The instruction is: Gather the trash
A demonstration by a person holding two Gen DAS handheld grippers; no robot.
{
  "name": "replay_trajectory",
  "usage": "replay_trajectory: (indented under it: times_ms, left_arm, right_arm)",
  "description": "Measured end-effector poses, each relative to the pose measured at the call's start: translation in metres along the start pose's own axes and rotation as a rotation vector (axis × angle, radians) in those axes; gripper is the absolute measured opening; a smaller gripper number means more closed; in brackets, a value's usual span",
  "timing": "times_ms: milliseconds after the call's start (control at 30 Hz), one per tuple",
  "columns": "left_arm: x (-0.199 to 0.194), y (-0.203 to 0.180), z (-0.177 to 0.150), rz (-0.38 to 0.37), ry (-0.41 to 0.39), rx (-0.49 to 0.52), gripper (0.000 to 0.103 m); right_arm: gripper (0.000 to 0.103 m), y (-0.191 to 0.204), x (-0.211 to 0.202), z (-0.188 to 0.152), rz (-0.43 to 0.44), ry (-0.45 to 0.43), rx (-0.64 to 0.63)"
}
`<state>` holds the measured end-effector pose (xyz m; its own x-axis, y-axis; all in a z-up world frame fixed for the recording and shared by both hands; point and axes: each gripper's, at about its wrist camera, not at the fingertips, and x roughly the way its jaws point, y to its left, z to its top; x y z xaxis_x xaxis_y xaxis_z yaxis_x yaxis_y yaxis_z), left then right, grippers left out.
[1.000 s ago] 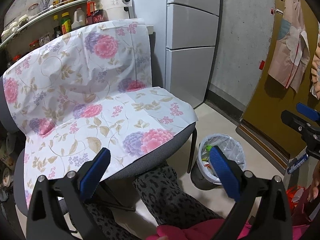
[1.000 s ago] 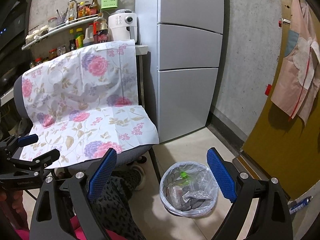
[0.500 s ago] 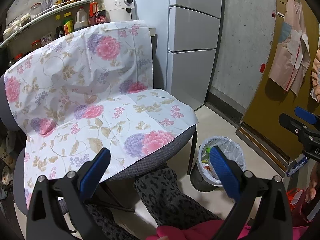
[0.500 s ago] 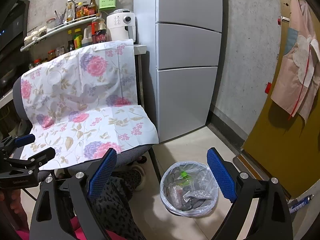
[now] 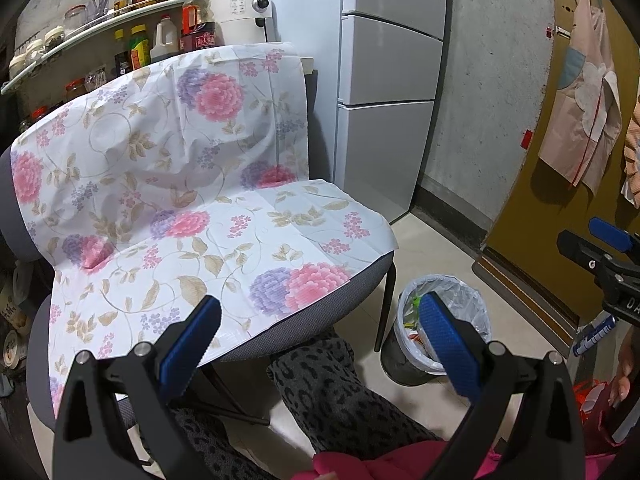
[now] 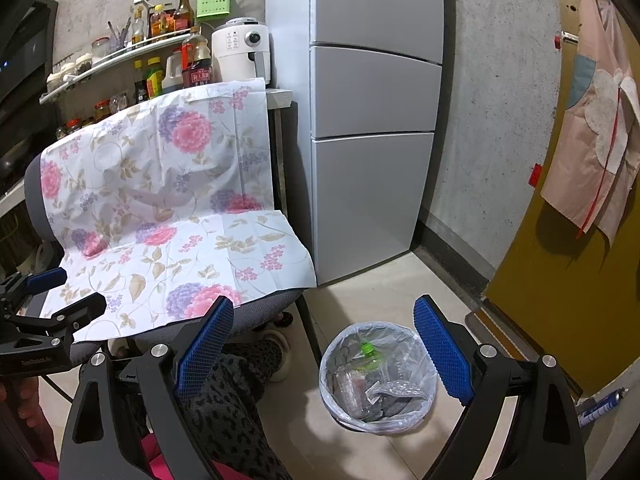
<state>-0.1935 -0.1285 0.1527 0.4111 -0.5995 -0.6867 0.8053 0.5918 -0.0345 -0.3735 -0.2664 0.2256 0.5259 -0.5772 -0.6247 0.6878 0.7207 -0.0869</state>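
Both grippers are spread wide with nothing in them. The trash bin (image 6: 378,380), lined with a clear bag and holding a green-capped bottle (image 6: 367,356), sits on the floor between the right gripper's (image 6: 324,350) fingers; for the left gripper (image 5: 320,338) it's at about 3 o'clock, beside the floral-covered chair (image 5: 208,216).

Both views are taken low, from seated height above the person's lap, facing forward and slightly down along open jaws toward the flower-covered chair (image 5: 192,208), fridge (image 6: 372,120) and lined trash bin (image 6: 378,380). The chair is seen closer and more centred from the left wrist, the bin from the right. Chair, fridge, shelf (image 5: 100,20) and bin are shared; each gripper is caught at the other view's edge.
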Motion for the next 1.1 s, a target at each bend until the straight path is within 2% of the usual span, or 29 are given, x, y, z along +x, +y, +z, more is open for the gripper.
replay_trajectory:
  times_ms: [1100]
  left_arm:
    - [-0.0011, 0.0051, -0.0010, 0.004, 0.001, -0.007, 0.096]
  right_arm:
    - [0.091, 0.0005, 0.0033, -0.0026, -0.017, 0.005, 0.011]
